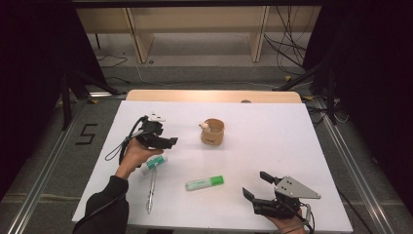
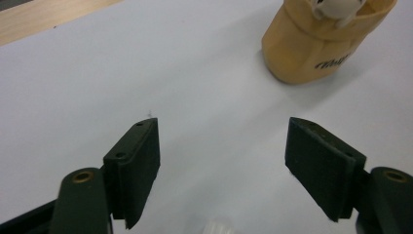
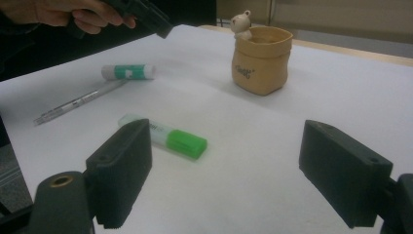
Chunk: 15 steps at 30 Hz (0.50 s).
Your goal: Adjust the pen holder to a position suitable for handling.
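A tan bag-shaped pot (image 1: 213,132) with a small bear figure on its rim stands mid-table. A green highlighter (image 1: 204,183) lies in front of it. A white-and-green glue stick (image 1: 154,163) and a clear pen (image 1: 151,190) lie at the left. My left gripper (image 1: 169,142) hovers open just above the glue stick, pointing toward the pot (image 2: 321,44); nothing sits between its jaws (image 2: 224,131). My right gripper (image 1: 254,184) is open near the front edge, empty (image 3: 225,134), facing the highlighter (image 3: 170,139), the pot (image 3: 262,58), the glue stick (image 3: 129,72) and the pen (image 3: 78,102).
The white tabletop (image 1: 272,136) has a wooden strip (image 1: 214,95) along its far edge. Black tripod legs and cables stand on the floor beyond, with pale wooden shelving (image 1: 195,29) at the back. A hand with the left gripper (image 3: 146,17) appears far off in the right gripper view.
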Tool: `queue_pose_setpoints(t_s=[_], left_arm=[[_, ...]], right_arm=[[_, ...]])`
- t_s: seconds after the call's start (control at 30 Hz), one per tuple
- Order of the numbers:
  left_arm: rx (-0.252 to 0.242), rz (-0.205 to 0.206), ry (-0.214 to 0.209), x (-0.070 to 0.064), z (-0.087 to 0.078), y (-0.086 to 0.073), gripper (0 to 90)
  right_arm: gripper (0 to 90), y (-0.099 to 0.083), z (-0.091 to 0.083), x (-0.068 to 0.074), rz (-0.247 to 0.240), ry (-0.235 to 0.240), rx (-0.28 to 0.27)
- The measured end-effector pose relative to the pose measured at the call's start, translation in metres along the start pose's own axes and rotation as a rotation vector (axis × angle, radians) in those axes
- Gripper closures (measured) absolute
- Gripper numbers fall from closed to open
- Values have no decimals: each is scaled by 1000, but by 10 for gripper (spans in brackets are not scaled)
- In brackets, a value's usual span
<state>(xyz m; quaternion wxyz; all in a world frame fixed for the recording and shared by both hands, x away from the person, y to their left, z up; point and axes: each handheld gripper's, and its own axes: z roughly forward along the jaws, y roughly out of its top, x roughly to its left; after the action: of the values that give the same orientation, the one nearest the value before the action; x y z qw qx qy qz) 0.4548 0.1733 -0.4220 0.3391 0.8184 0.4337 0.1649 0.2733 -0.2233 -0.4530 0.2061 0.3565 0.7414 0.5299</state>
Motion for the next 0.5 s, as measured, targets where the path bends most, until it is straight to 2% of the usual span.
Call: queue_pose_setpoints(t_s=[0.17,0.37,0.5], left_arm=[[31,11,0,7,-10,-8,246],[32,15,-5,7,-18,-12,234],[52,33,0,5,-22,-17,225]], right_arm=[[205,-1,1,-1,2,6,0],[205,-2,-1,-3,6,3,-3],[205,-2,0,-2,3,7,3]])
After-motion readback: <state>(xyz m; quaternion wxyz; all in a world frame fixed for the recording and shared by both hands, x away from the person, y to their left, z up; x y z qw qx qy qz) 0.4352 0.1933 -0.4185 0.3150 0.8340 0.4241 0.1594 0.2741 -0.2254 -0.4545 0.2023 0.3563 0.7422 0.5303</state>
